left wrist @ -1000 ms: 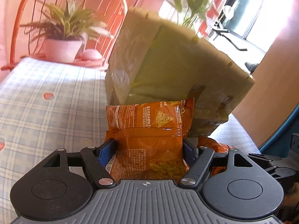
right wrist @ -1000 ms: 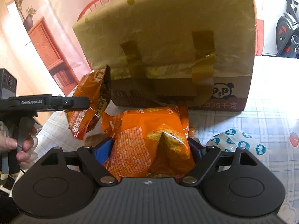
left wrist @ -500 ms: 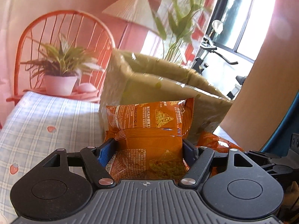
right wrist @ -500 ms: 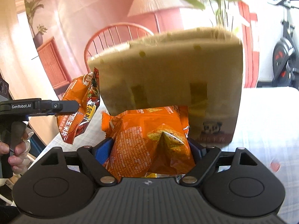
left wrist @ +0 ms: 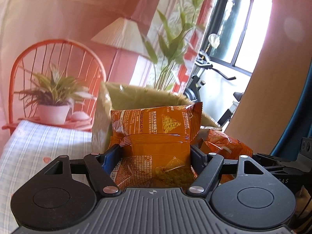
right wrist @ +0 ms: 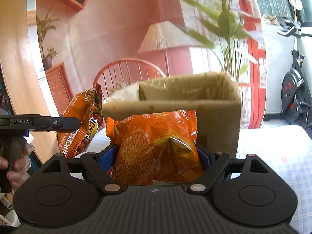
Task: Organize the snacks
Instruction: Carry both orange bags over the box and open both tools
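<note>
Left gripper (left wrist: 156, 156) clamping orange crinkly chip bag (left wrist: 156, 124), right gripper (right wrist: 156, 156) clamping another orange foil bag (right wrist: 156, 146); both risking snagging tan cardboard box (right wrist: 218, 117) rim at frame centre.

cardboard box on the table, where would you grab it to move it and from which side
Grip the cardboard box by its open top rim, coming from above with one finger inside and one outside the near wall. It stands upright with the top open, and its body looks too broad for the jaws. Both grippers are full now, each shut on an orange snack bag.

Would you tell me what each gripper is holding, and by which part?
Each holds an orange snack bag by its lower sides: left gripper on one bag, right gripper on another.
</note>
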`<state>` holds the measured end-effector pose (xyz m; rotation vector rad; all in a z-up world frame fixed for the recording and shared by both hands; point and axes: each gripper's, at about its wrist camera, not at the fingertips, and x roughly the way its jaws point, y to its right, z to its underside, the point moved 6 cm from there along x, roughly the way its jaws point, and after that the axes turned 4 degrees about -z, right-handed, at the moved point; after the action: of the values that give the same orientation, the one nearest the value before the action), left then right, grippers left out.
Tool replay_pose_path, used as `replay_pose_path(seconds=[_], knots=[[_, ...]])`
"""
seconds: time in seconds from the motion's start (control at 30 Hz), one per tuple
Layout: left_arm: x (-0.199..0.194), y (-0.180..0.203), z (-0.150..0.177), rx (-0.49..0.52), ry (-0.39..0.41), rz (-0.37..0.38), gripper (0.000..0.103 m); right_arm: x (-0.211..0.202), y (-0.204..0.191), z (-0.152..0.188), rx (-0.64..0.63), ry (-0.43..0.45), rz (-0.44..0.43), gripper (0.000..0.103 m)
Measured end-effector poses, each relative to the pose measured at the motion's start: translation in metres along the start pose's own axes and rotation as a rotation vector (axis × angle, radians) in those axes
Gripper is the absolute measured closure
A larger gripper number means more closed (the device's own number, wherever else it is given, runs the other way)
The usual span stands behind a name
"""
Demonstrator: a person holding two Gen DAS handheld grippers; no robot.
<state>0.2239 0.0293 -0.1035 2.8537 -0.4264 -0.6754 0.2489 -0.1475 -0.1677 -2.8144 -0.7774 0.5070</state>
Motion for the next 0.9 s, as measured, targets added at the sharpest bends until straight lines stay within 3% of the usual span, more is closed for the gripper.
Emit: replay_pose_path(seconds=[0.23, 0.43, 0.67, 0.9], knots=[[0.012, 0.012, -0.040, 0.039, 0.032, -0.002, 0.026, -0.006, 0.008, -0.044, -0.042, 0.084, 0.009, 0.019], [0.046, 0.015, -0.077, 0.023, 0.049, -0.004, 0.026, 0.018, 0.030, -0.084, -0.117, 0.135, 0.059, 0.019], [0.094, 0.016, -0.104, 0.038, 0.039, -0.046, 0.026, 0.076, 0.057, -0.109, -0.187, 0.117, 0.135, 0.019], [0.128, 0.001, -0.103, 0.014, -0.016, -0.080, 0.026, 0.123, 0.072, -0.108, -0.213, 0.056, 0.139, 0.019]])
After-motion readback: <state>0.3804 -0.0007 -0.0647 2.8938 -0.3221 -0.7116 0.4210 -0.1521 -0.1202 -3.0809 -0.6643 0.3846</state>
